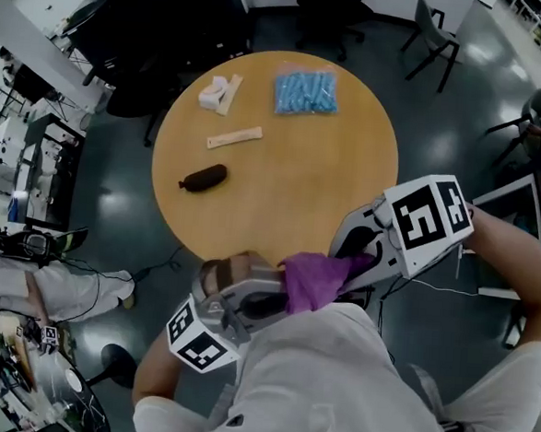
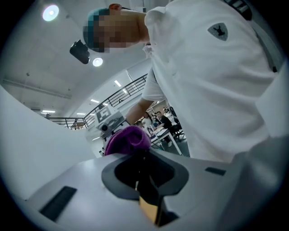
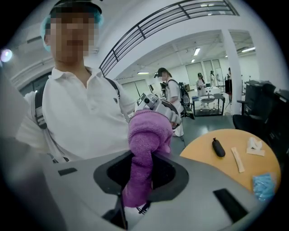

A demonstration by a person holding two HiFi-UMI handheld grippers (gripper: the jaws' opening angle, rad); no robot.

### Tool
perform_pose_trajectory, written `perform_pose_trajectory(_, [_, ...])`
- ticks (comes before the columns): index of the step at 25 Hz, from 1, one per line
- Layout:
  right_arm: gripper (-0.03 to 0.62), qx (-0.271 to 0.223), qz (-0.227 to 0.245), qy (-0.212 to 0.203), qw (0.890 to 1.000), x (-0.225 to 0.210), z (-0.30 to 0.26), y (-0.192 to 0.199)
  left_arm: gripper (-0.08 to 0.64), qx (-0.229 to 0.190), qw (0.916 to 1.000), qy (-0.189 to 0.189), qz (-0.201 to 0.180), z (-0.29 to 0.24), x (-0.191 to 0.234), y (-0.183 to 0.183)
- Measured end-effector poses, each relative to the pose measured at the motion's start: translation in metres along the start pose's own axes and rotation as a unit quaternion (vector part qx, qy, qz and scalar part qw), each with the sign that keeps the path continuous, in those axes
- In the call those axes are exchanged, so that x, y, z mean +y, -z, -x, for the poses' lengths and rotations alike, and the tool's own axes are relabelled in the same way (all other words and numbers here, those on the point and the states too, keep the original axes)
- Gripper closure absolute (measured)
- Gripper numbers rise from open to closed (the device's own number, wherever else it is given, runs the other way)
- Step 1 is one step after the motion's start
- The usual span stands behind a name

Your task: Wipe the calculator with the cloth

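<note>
Beyond the tabletop's (image 1: 281, 193) near edge, the right claw (image 3: 141, 168) clamps the purple cloth (image 3: 146, 135) just beside the calculator (image 2: 150, 208), which is pinched edge-on in the nearly closed left claw (image 2: 143, 173). Bare wood lies ahead.

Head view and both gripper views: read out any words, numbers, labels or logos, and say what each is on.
No readable words or numbers anywhere.
Right marker cube: black-and-white square pattern, no letters.
Left marker cube: the same.
Shirt emblem: too small to read.
Blue packet: any print too small to read.

Round wooden table (image 1: 328, 187), dark glossy floor (image 1: 461, 131)
</note>
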State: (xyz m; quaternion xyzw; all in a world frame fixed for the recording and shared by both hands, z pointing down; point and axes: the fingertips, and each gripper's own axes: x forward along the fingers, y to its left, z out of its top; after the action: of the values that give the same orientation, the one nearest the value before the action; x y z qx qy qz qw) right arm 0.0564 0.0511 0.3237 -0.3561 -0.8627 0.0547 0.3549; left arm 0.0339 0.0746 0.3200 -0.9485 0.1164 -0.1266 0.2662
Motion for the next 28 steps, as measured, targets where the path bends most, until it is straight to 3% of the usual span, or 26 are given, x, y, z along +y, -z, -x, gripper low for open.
perform_pose_trajectory(8, [0.494, -0.042, -0.061, -0.042, 0.996, -0.012, -0.006, 0.002, 0.515, -0.015, 0.9989, 0.008, -0.044, -0.009, -0.009, -0.018])
perform_pose_trajectory(28, [0.494, -0.117, -0.138, -0.084, 0.980, -0.018, -0.015, 0.001, 0.514, -0.047, 0.9971, 0.024, -0.056, -0.013, -0.020, -0.044])
